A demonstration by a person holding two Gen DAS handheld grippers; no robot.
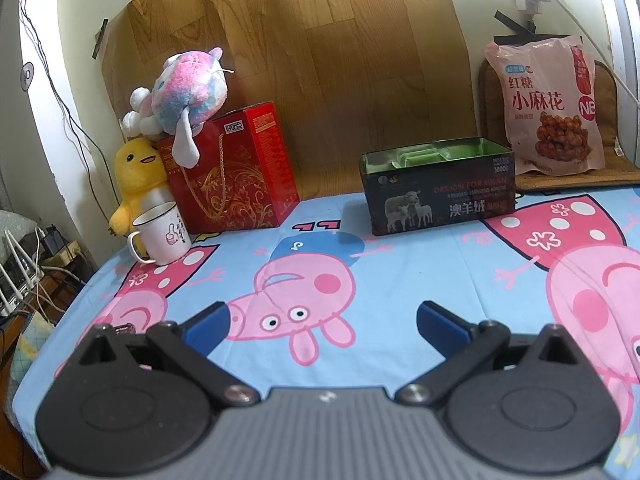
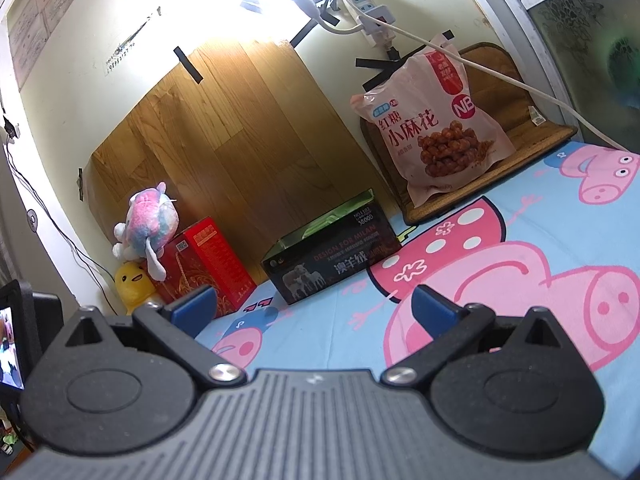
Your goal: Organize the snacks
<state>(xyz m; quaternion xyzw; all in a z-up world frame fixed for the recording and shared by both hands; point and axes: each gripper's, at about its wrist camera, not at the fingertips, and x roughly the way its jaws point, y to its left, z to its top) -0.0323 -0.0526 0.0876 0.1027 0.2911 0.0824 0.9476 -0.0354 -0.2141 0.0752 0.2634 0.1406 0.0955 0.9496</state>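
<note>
- The left tongs point(image 1: 322, 322) hang just above the bed, their blue fingers point(image 1: 208, 326) spread wide with nothing between them.
- The right tongs point(image 2: 314, 306) are likewise spread and pinch nothing, tilted so the bed runs up to the right in their view.
- The surface is a bed covered by a light blue cartoon-pig sheet point(image 1: 420, 276), printed with pink pigs and red spotted dresses; it lies fairly smooth.
- Near the left edge of the sheet stands a white enamel mug point(image 1: 162, 232), handle turned to the left, upright.
- Just behind the mug sits a yellow duck plush point(image 1: 136, 180), touching a red gift box point(image 1: 236, 168) with gold scrollwork and a rope handle.
- A pink-and-blue plush toy point(image 1: 184, 92) lies on top of the red box, one ear drooping over its front.
- Towards the middle right, an open dark tin box point(image 1: 440, 188) with a sheep picture rests on the sheet's far edge; its green inside shows a moulded tray.
- Right of the tin, well apart from both tongs, the pink bag of brown-sugar twists point(image 1: 548, 104) stands upright on a brown woven mat point(image 1: 580, 176), leaning against the wall.
- A wood-grain panel point(image 1: 300, 60) is taped to the cream wall behind everything.
- A white power strip point(image 2: 370, 4) with cords is fixed high on the wall, above the bag.
</note>
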